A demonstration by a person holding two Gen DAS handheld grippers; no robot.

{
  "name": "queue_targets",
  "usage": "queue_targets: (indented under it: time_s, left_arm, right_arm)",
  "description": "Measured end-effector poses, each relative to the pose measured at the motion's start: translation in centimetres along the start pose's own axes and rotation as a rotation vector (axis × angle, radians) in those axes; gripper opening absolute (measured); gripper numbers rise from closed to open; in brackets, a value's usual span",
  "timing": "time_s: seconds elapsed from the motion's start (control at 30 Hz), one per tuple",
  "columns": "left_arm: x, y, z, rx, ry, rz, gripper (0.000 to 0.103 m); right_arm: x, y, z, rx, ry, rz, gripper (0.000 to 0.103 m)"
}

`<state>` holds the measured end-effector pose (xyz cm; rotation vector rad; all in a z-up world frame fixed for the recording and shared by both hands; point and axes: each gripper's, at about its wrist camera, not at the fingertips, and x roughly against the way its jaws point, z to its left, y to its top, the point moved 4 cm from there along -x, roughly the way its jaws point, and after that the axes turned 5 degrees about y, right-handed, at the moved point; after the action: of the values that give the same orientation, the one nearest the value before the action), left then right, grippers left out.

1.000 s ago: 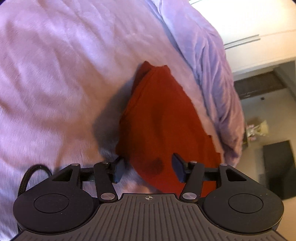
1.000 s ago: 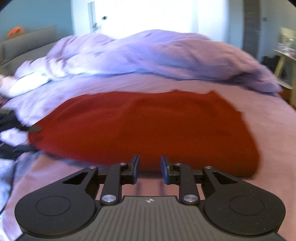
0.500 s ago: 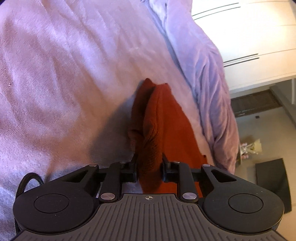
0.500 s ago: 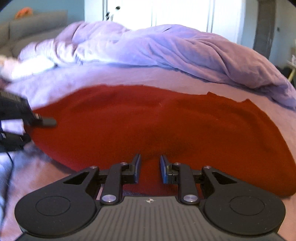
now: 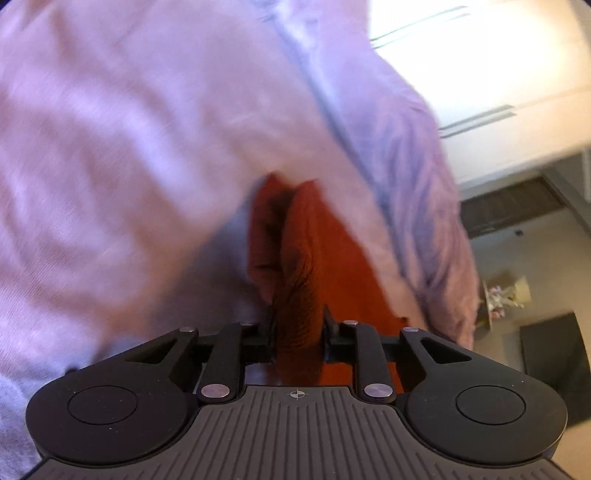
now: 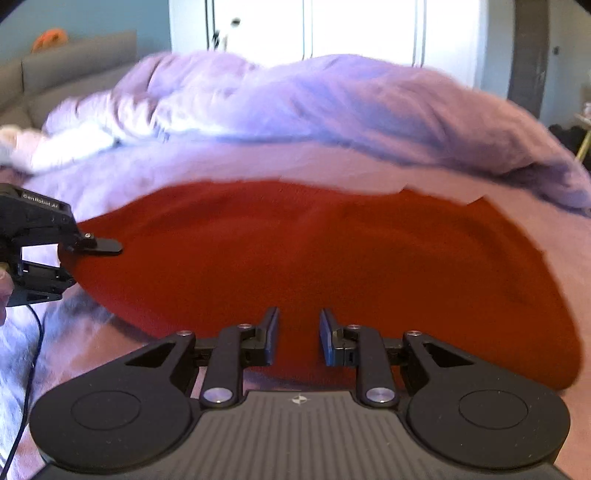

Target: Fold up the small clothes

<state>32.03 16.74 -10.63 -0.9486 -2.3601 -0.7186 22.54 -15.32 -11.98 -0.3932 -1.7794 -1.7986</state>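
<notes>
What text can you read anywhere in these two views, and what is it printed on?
"GenRobot.AI": small pale letters on the black body of the left gripper, seen at the left edge of the right wrist view; blurred, so the reading is not certain.
No other text shows: nothing readable on the red garment, the purple bedding or the white cupboard doors.

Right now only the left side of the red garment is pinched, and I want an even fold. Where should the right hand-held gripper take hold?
Probably the near hem of the red garment, directly ahead of the right hand-held gripper, coming in low along the bed. That edge lies flat and bare between its open jaws, while the left hand-held gripper already clamps a bunched end.
</notes>
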Motion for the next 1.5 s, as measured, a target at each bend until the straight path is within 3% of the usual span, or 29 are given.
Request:
queue_targets:
  time_s: [0.2,0.37,0.47,0.5,0.57,0.63,0.7,0.8,0.87,0.93,1.03,1.17,1.27,1.33,1.43,1.5]
  left_arm:
    - [0.7,-2.0,-9.5,-0.239,-0.099,-0.029,0.023]
    - [-3.4,-9.1,-17.4,-0.487,-0.127,0.052,0.023]
    - [-7.5,-14.1,-18.7,-0.594,-0.059,0.141,0.030]
    - [-9.2,-15.4,-18.3,-0.597,-0.008,0.187,0.035]
    - [-11.4,-17.4,-17.0,-0.590,0.058,0.255,0.033]
    - [-10.1,-17.8,-17.0,-0.615,0.028,0.206,0.035]
    - [-7.7,-17.8,-17.1,-0.610,-0.025,0.213,0.037]
    - [-3.5,-16.3,-16.6,-0.565,-0.091,0.131,0.042]
    - [-2.0,-14.4,-15.6,-0.545,-0.049,0.044,0.045]
    - [-1.5,-12.9,-13.7,-0.520,0.040,-0.019,0.046]
    - [-2.6,-12.2,-11.2,-0.455,0.127,0.012,0.045]
    - [-5.9,-13.3,-11.2,-0.480,0.179,0.082,0.051]
    - [-6.8,-13.6,-10.7,-0.481,0.184,0.104,0.057]
    - [-6.9,-13.7,-10.1,-0.457,0.172,0.131,0.059]
    - [-5.9,-13.5,-9.7,-0.485,0.172,0.126,0.063]
    - [-5.5,-13.7,-9.7,-0.488,0.169,0.134,0.064]
  right_arm:
    - [4.8,-1.9,-4.6,-0.090,-0.082,-0.089,0.027]
    - [6.4,-3.2,-8.5,-0.209,-0.132,-0.103,0.027]
    - [6.4,-3.7,-9.8,-0.240,-0.161,-0.090,0.027]
    - [6.5,-4.0,-10.2,-0.253,-0.164,-0.088,0.027]
    - [6.9,-4.5,-10.9,-0.261,-0.169,-0.080,0.027]
    - [7.2,-5.0,-11.5,-0.260,-0.179,-0.064,0.027]
    - [7.4,-5.4,-12.0,-0.259,-0.174,-0.047,0.027]
    - [7.6,-5.7,-12.5,-0.250,-0.166,-0.048,0.029]
    - [7.5,-5.3,-12.3,-0.252,-0.159,-0.053,0.029]
    - [7.3,-4.4,-12.2,-0.262,-0.138,-0.073,0.029]
    - [6.8,-2.4,-11.0,-0.284,-0.075,-0.112,0.029]
    - [4.9,-0.1,-8.7,-0.229,-0.006,-0.131,0.029]
    - [2.1,-0.3,-8.0,-0.173,-0.013,-0.058,0.029]
    - [-0.4,-1.7,-8.7,-0.164,-0.042,0.058,0.027]
    - [-0.5,-2.0,-9.9,-0.207,0.011,0.056,0.028]
    - [0.1,-1.2,-11.3,-0.329,0.092,0.045,0.040]
